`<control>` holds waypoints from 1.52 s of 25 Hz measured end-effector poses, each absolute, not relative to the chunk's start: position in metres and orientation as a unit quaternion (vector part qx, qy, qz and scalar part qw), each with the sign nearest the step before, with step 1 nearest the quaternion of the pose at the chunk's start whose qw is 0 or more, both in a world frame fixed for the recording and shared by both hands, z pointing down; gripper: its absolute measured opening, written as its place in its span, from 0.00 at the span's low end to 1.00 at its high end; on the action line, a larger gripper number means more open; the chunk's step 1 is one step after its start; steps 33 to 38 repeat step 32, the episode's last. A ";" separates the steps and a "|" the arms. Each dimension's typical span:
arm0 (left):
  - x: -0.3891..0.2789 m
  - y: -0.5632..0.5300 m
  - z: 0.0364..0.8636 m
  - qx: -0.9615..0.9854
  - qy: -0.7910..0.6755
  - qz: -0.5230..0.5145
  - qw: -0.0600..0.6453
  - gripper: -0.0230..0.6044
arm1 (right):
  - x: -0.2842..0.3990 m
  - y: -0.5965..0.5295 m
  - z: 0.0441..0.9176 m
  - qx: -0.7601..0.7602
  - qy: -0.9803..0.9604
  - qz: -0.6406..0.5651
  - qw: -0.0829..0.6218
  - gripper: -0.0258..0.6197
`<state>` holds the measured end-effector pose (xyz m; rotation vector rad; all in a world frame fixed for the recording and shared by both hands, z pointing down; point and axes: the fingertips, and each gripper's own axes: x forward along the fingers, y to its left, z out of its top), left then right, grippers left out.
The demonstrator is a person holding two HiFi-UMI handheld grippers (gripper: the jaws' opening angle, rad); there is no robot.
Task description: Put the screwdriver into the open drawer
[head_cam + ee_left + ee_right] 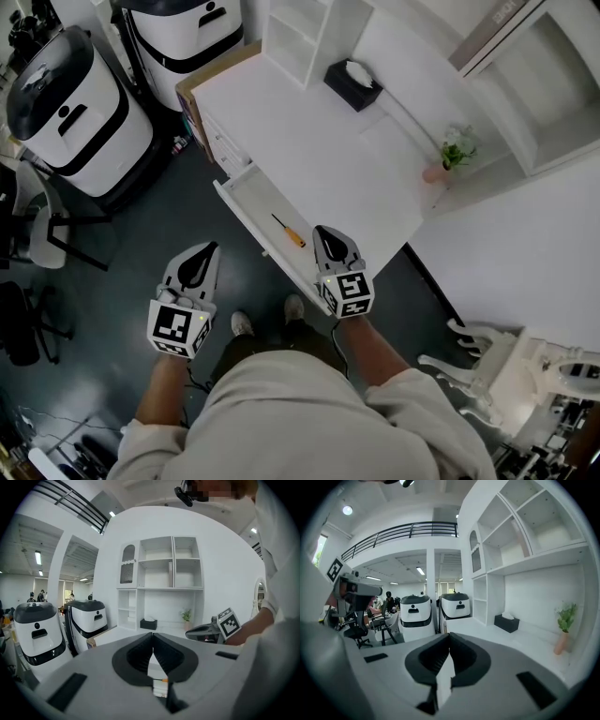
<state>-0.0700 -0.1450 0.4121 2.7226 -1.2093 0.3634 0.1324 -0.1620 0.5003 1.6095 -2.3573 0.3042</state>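
Observation:
An orange-handled screwdriver (290, 232) lies inside the open white drawer (246, 199), which is pulled out from the white desk (309, 141). My right gripper (322, 231) hovers over the drawer's near end, just right of the screwdriver, with its jaws closed and empty. My left gripper (213, 248) hangs over the dark floor left of the drawer, also shut with nothing in it. In the left gripper view, the left gripper's (153, 637) jaws meet at the tip, and a sliver of orange shows below them. In the right gripper view, the right gripper (449, 637) is closed too.
A black tissue box (353, 82) and a small potted plant (453, 153) stand on the desk by white shelving (305, 33). Two white-and-black machines (70, 108) stand on the floor at the left, with an office chair (42, 234) beside them. A white ornate chair (506, 361) is at the lower right.

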 end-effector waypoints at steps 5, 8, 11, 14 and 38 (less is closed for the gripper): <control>-0.059 -0.146 0.409 0.912 -0.388 0.116 0.062 0.04 | 0.139 -0.144 0.465 0.568 -0.812 0.085 0.105 0.05; -0.054 -0.147 0.409 0.915 -0.382 0.116 0.060 0.04 | 0.143 -0.134 0.450 0.574 -0.810 0.074 0.095 0.05; -0.049 -0.149 0.410 0.917 -0.377 0.115 0.059 0.04 | 0.146 -0.125 0.439 0.580 -0.807 0.067 0.087 0.04; -0.045 -0.151 0.410 0.919 -0.373 0.115 0.057 0.04 | 0.150 -0.119 0.430 0.585 -0.805 0.060 0.079 0.05; -0.027 -0.147 0.409 0.923 -0.363 0.117 0.053 0.04 | 0.160 -0.112 0.420 0.587 -0.804 0.051 0.076 0.04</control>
